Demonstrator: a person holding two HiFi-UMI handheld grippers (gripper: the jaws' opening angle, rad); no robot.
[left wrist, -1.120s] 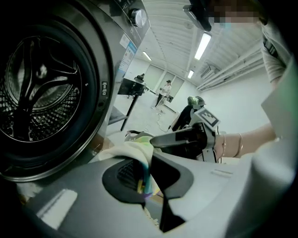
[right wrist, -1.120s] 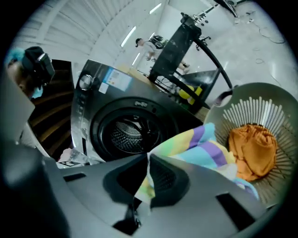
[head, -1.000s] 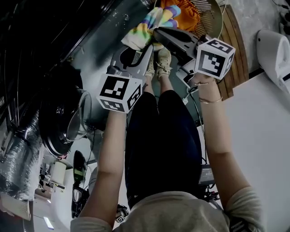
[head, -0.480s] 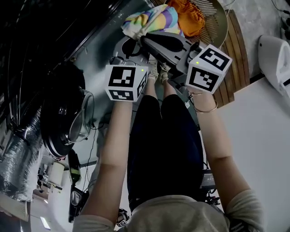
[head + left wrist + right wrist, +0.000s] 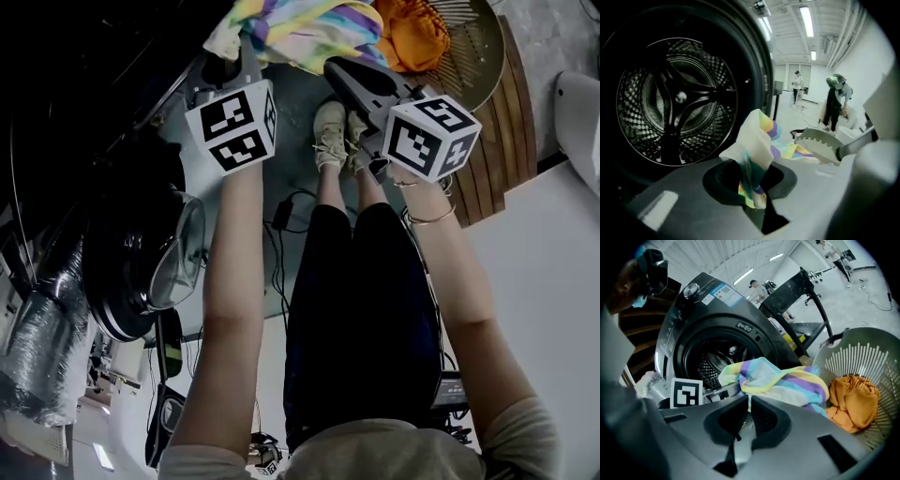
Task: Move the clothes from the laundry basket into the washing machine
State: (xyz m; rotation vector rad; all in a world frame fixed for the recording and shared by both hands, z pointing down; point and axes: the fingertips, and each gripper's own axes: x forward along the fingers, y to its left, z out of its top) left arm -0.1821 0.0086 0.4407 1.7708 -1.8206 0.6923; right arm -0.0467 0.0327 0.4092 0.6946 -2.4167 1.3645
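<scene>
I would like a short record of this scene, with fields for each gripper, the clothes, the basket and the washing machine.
left gripper: shut on striped cloth
right gripper: shut on the same cloth
striped cloth: held up outside the drum
orange garment: in the laundry basket
washing machine: door open, no clothes visible in drum
</scene>
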